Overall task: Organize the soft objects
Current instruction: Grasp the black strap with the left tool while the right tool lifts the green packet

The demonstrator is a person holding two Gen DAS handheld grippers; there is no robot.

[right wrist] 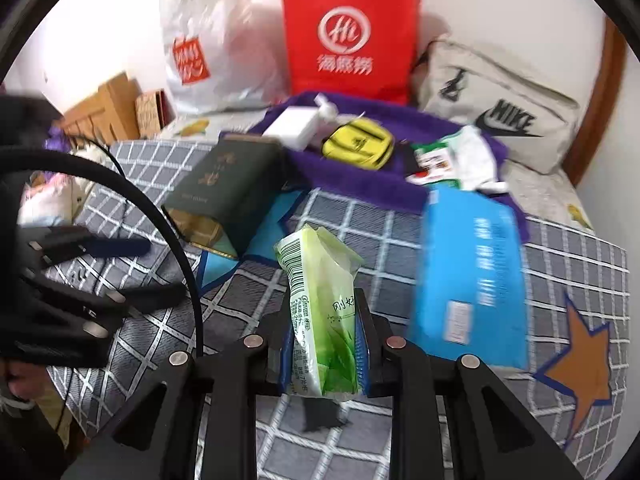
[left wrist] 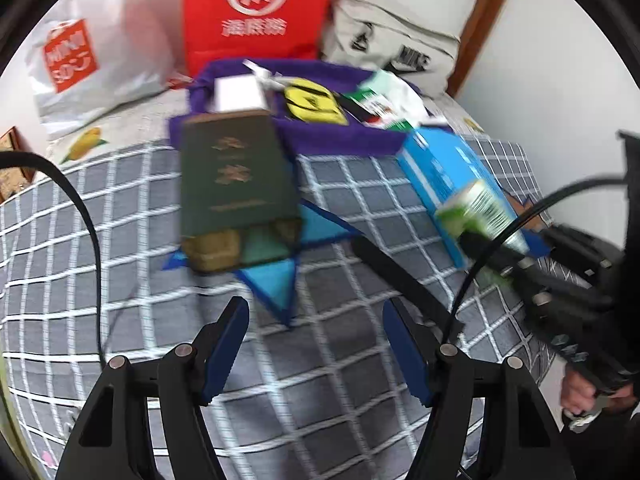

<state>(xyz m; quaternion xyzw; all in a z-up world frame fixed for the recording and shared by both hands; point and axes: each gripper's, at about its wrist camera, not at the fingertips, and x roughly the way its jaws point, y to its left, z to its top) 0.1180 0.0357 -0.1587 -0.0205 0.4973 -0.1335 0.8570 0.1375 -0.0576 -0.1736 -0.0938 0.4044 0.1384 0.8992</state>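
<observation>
On the bed, left wrist view: left gripper (left wrist: 316, 344) is spread wide with nothing between its fingers, hanging over the grey checked blanket (left wrist: 120, 272). Just ahead of it a green book (left wrist: 236, 176) lies partly over a blue star patch (left wrist: 280, 276). Behind that, a purple towel (left wrist: 320, 136) carries a white box (left wrist: 239, 94), a yellow pouch (left wrist: 314, 102) and a white-green packet (left wrist: 384, 104). A blue pack (left wrist: 444, 172) lies to the right of the book. Right gripper (left wrist: 476, 240) comes in from the right edge, pinching a green tissue pack (left wrist: 480, 208). Frame is blurred, small details unreadable.

Right wrist view: right gripper (right wrist: 324, 344) is pressed onto the green tissue pack (right wrist: 320, 304), which stands upright between its fingers and clear of the blanket (right wrist: 360, 240). Blue pack (right wrist: 468, 280) sits just beside it to the right. Red bag (right wrist: 348, 36), white shopping bag (right wrist: 212, 40) and grey bag (right wrist: 500, 100) stand against the wall behind the towel (right wrist: 360, 176).

Progress, my read: early to mid. One soft item is in hand but not placed. Blue pack and the towel pile look unsorted. Destination isn't clear from these views, possibly one of the bags.
</observation>
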